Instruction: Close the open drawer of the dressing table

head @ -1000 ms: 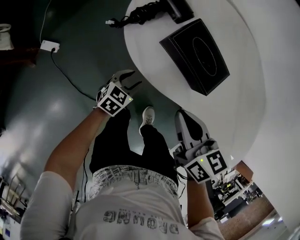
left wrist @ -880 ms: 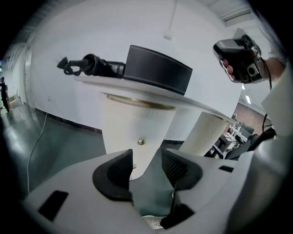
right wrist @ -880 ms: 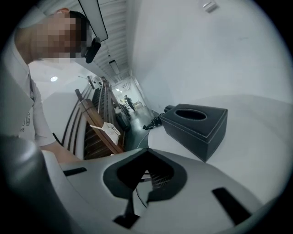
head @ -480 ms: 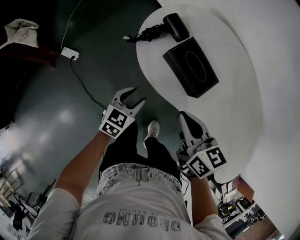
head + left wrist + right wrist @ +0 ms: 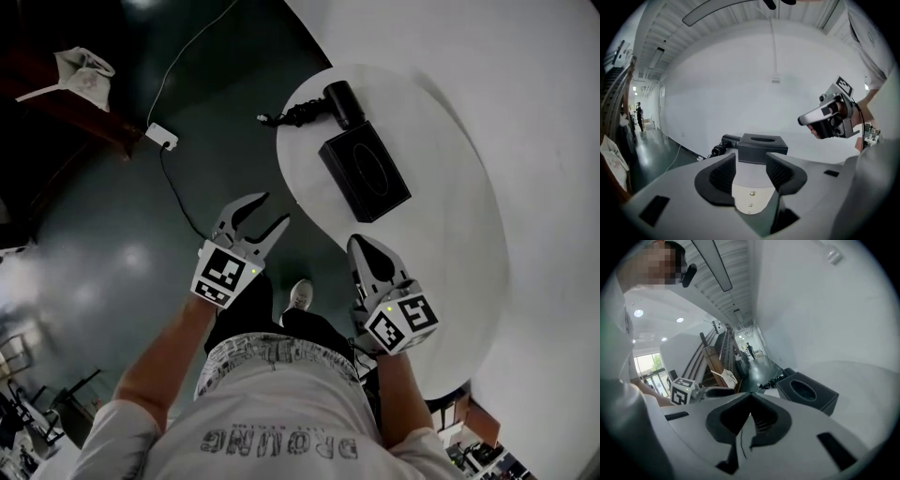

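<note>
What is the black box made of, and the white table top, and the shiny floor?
The black box looks like stiff plastic or leather-look covering: matte, sharp-edged, hardly any shine; which one is unclear. The table top looks like smooth white painted or laminated board: plain, even, no grain. The floor looks like a hard, glossy dark coating: blurry light patches reflect in it.

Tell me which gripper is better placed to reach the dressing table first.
Right. The right gripper, jaws together, hangs at the near edge of the white table, while the left gripper, jaws apart, is out over the dark floor. No drawer shows in any view, so this is only a guess.
</note>
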`<state>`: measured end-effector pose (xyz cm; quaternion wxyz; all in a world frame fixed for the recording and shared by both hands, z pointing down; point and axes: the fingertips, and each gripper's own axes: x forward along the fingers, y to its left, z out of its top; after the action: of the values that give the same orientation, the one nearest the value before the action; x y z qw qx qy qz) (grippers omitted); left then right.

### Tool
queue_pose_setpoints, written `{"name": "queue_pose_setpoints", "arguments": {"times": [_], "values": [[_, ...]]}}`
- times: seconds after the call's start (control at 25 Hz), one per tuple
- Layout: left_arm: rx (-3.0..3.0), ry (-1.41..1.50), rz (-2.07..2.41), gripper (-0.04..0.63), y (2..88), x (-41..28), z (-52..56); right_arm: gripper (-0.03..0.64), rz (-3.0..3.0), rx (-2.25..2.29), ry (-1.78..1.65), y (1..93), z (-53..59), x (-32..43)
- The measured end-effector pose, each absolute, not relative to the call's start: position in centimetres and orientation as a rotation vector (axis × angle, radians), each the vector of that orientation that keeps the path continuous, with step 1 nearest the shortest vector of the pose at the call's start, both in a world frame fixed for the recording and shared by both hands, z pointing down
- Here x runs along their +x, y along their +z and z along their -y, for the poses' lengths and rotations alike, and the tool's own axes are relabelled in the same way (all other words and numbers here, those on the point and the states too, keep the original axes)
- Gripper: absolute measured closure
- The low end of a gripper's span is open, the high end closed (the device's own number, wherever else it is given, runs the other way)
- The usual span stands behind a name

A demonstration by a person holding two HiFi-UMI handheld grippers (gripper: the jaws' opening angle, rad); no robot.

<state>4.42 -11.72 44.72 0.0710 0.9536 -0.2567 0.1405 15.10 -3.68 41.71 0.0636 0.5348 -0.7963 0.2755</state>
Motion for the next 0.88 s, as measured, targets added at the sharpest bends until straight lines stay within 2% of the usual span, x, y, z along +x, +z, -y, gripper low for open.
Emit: {"name": "queue_pose_setpoints", "arguments": {"times": [0.4,0.88], "values": [[2.926,0.301,0.972,0.39,36.3,3.6,11.8,0.607,2.521,1.533,0.717,39.1,4.6,15.7],[2.971,0.247,1.1,0.391,30.8,2.7,9.3,0.607,2.603,1.472,0.656,36.4,4.3,15.4]]}}
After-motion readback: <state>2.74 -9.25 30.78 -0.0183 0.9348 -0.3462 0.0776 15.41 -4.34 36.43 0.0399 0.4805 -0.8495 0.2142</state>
